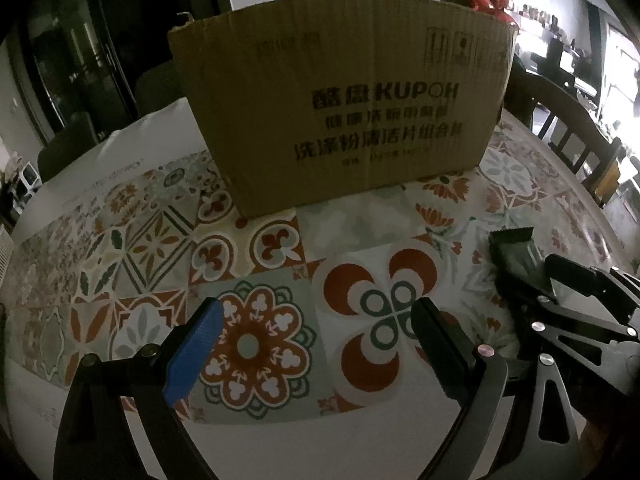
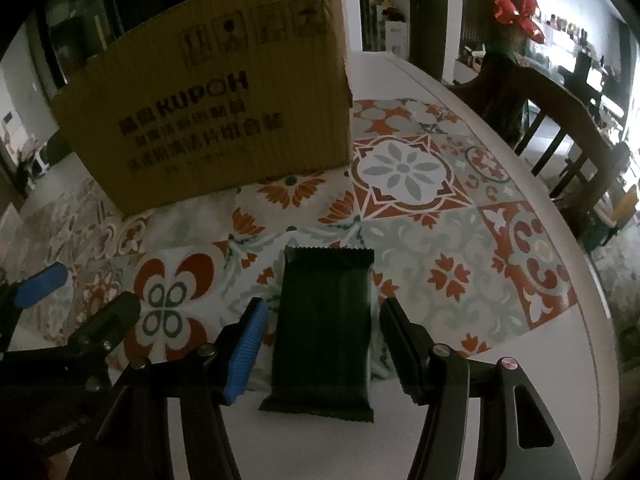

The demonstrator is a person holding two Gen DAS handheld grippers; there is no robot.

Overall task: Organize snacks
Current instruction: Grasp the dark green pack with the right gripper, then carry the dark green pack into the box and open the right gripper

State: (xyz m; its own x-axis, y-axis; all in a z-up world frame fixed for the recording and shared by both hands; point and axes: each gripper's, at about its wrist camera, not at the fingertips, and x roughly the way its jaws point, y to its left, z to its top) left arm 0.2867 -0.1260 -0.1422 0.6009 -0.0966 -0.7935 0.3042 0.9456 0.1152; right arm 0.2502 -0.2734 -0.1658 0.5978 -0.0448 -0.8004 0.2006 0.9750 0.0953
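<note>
Right wrist view: saw a dark green snack packet (image 2: 324, 332) lying flat on the table (image 2: 520, 360), near its front edge, with the lower seal on the bare white margin and the upper seal on the patterned mat (image 2: 420, 220). Found the right gripper (image 2: 322, 312) spread wide and holding nothing, with one finger to each long side of the packet and neither pad touching it, as far as could be told. Found the left gripper (image 1: 318, 312) likewise wide open and empty, hovering over the mat just to the left of the packet. Noted a cardboard box (image 2: 224, 120) standing farther back toward the middle of the table, well apart from the packet, with its inside hidden. Judged the packet light, thin and soft: a film wrapper, probably slick, likely to slide on the smooth mat rather than rise if pinched low, and possibly full of something crushable. Judged the best hold to be across the narrow width at mid-length, pads on the two long edges, closing gently enough to buckle the film slightly without squashing the contents; alternatively on a crimped end seal, stiffer and flatter. Expected no trouble from weight, only from slip and a floppy hang once lifted.
</note>
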